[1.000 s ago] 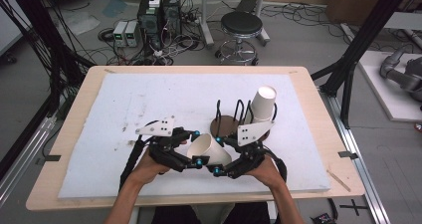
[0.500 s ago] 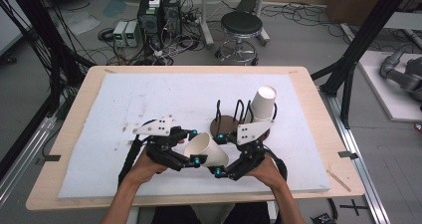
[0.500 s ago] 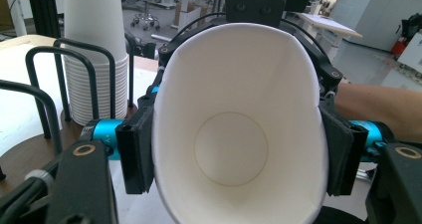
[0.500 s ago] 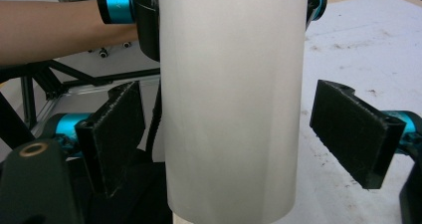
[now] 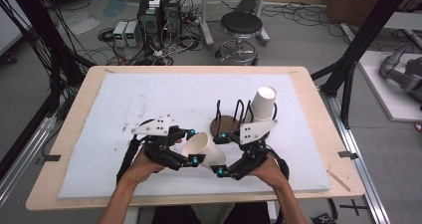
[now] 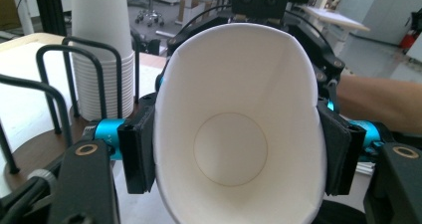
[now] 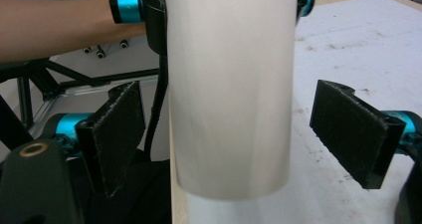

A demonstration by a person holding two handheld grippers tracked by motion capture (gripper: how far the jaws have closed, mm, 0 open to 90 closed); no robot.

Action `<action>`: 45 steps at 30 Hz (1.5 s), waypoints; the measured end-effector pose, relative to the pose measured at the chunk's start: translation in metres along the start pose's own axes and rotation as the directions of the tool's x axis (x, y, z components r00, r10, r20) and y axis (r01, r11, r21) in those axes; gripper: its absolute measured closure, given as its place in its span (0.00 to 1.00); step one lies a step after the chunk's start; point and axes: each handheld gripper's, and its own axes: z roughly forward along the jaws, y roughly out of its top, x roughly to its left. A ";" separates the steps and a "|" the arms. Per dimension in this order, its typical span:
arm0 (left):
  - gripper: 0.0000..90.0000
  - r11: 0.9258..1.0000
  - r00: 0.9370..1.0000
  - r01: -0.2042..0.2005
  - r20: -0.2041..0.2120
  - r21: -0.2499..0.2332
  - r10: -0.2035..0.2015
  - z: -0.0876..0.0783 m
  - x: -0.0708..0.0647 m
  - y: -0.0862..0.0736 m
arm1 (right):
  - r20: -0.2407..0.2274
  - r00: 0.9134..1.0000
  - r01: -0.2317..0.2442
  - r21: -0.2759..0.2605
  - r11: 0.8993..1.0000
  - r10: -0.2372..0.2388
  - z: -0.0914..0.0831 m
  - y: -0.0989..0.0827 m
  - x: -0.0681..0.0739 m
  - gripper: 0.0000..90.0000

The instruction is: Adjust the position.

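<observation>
One paper cup held on its side just above the white mat, between both grippers, near the wire rack with the cup stack. Likely risks: squashed further, rim already pinched oval; or dropped onto the mat if that grip slackens, with no second hold. Left gripper clamped on the rim, pads pressing both sides. Right gripper just opened wide, pads clear of the cup wall, cup base between them untouched.

Grey floor strewn with cables, a black stool and computer boxes beyond the table.
</observation>
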 end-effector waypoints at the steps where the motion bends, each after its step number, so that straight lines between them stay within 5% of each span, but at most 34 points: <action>1: 0.35 1.000 1.000 -0.004 -0.007 0.004 0.004 -0.001 0.000 0.001 | 0.001 1.000 -0.002 -0.001 1.000 0.002 -0.002 0.000 0.000 0.16; 16: 0.35 0.994 0.994 -0.030 -0.097 0.104 0.040 -0.028 0.001 0.012 | 0.077 0.997 -0.032 -0.003 0.999 0.032 -0.030 -0.007 -0.002 0.17; 23: 0.35 0.991 0.989 -0.031 -0.140 0.128 0.049 -0.038 -0.002 0.011 | 0.169 0.985 -0.043 -0.011 0.999 0.044 -0.050 -0.017 -0.003 0.17; 27: 0.34 0.988 0.986 -0.027 -0.157 0.154 0.052 -0.040 -0.002 0.010 | 0.165 0.983 -0.079 0.000 0.997 0.078 -0.056 -0.021 -0.001 0.17; 28: 0.34 0.985 0.985 -0.025 -0.166 0.169 0.053 -0.041 -0.001 0.009 | 0.207 0.977 -0.052 -0.005 0.999 0.052 -0.060 -0.023 -0.004 0.17; 32: 0.34 0.984 0.982 -0.023 -0.179 0.178 0.056 -0.043 -0.001 0.009 | 0.213 0.974 -0.082 -0.001 0.997 0.080 -0.068 -0.028 -0.002 0.17; 45: 0.34 0.969 0.970 -0.009 -0.233 0.249 0.069 -0.052 0.000 0.003 | 0.313 0.947 -0.071 0.000 0.997 0.068 -0.087 -0.035 -0.003 0.17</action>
